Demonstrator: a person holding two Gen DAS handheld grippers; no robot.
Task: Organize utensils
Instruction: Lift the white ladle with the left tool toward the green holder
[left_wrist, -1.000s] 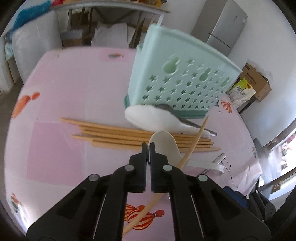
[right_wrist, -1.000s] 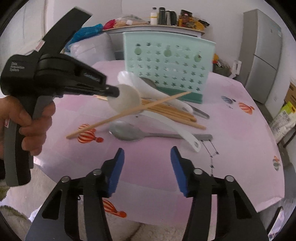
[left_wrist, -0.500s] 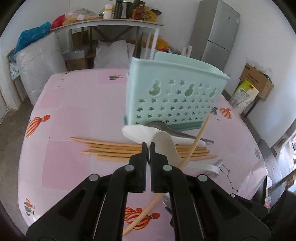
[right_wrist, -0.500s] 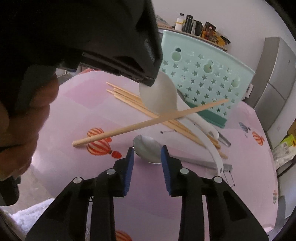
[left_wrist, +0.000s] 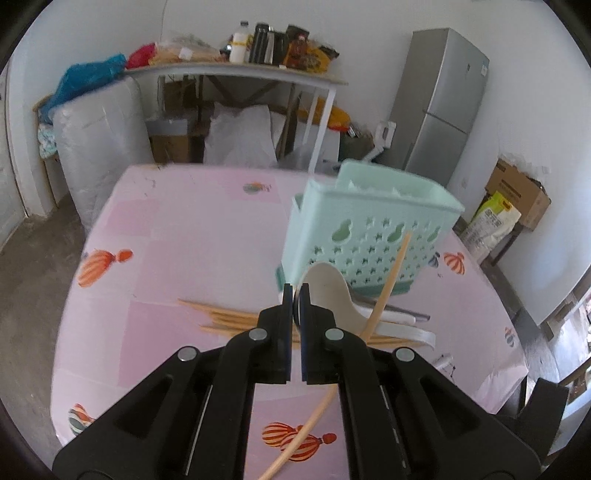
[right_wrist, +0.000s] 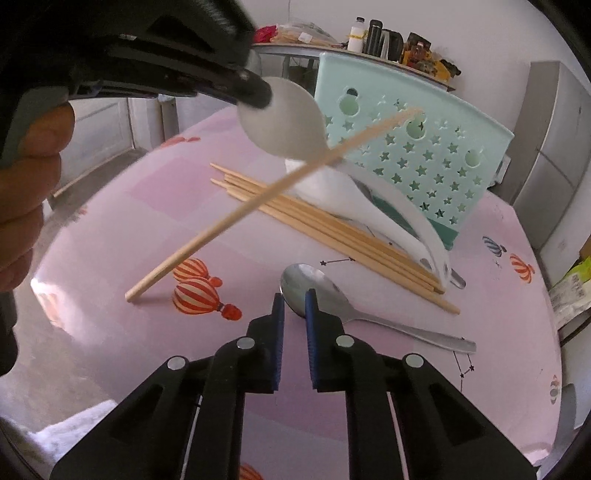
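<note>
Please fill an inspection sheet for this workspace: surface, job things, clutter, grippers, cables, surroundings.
Surface: table under a pink cloth with balloon prints.
Job things: mint basket upright at the back; chopsticks bundled in front of it; white spoon lifted, a loose chopstick leaning on it, one end on the cloth; a second white spoon on the bundle; metal spoon flat on the cloth.
Clutter: nothing seen.
Grippers: left gripper shut on the white spoon's bowl; right gripper with jaws closing around the metal spoon's bowl edge.
Cables: nothing seen.
Surroundings: fridge, loaded shelf, boxes.
</note>
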